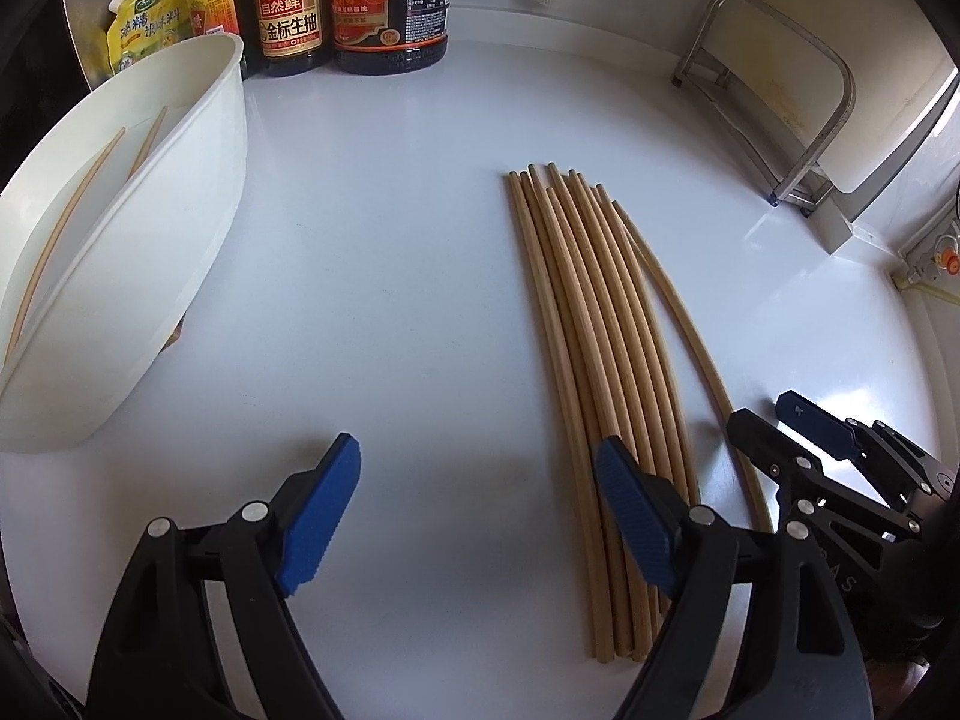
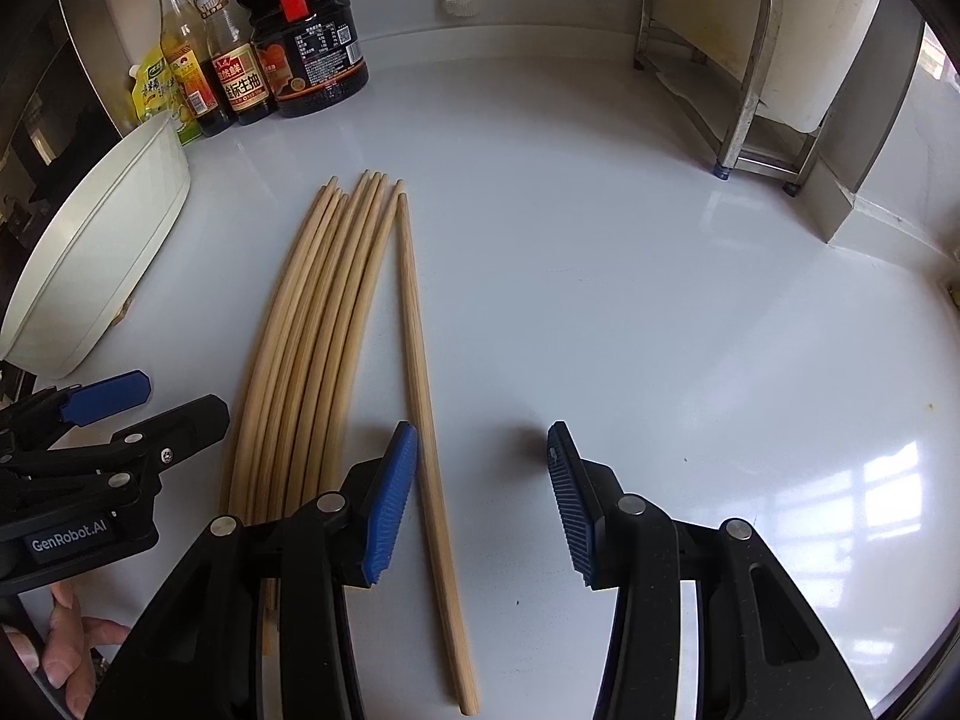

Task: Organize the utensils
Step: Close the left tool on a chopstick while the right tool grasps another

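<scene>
Two chopsticks (image 1: 90, 192) already lie in the white container (image 1: 198, 228) at left, while the bundle (image 1: 600, 360) and single chopstick (image 2: 426, 420) wait on the counter (image 1: 390, 240), left gripper (image 1: 480, 516) and right gripper (image 2: 480, 504) fingers open, empty.

Bundle of chopsticks (image 1: 591, 360): plain light wood, round section, lying flat on the white tabletop (image 1: 390, 240) side by side, touching, tips roughly aligned at the far end. Exact count cannot be told.

Single chopstick (image 2: 426, 420): same wood, lying flat just to the right of the bundle, close to it at the far tip and diverging from it toward the near end.

White oval container (image 1: 180, 210): open-topped, with a lengthwise divider, standing on the tabletop well left of the bundle. Two chopsticks (image 1: 78, 204) of the same kind lie inside it, in its far compartment.
</scene>
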`<move>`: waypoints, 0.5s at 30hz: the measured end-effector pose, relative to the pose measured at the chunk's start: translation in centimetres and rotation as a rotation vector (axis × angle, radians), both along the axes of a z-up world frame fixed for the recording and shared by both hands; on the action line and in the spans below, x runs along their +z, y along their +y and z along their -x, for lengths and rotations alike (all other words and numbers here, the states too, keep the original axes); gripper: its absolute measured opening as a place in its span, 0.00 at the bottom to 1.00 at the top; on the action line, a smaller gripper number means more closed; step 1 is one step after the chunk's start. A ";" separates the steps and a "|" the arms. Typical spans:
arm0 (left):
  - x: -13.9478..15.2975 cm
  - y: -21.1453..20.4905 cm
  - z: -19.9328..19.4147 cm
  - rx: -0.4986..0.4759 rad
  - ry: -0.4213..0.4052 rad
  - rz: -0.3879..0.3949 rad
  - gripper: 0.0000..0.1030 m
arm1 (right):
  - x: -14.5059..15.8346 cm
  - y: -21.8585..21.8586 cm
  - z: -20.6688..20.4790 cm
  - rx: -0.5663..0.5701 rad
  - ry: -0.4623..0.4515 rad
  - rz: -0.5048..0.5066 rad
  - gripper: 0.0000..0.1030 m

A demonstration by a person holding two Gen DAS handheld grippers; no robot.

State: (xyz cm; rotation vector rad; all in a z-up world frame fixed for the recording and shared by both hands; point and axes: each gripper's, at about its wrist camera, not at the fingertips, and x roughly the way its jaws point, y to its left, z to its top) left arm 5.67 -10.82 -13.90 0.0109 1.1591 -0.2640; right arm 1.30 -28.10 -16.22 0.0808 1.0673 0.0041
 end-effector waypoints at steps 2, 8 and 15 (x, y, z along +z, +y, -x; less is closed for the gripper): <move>-0.1 -0.1 -0.1 0.000 0.002 -0.006 0.77 | 0.0 -0.1 0.0 -0.001 0.000 -0.004 0.42; -0.4 -0.2 -0.3 -0.009 0.002 -0.033 0.78 | 0.0 -0.3 0.2 -0.004 -0.001 -0.009 0.42; -0.7 0.2 -0.3 0.006 -0.002 -0.069 0.83 | 0.1 -0.1 0.3 0.009 -0.005 -0.007 0.42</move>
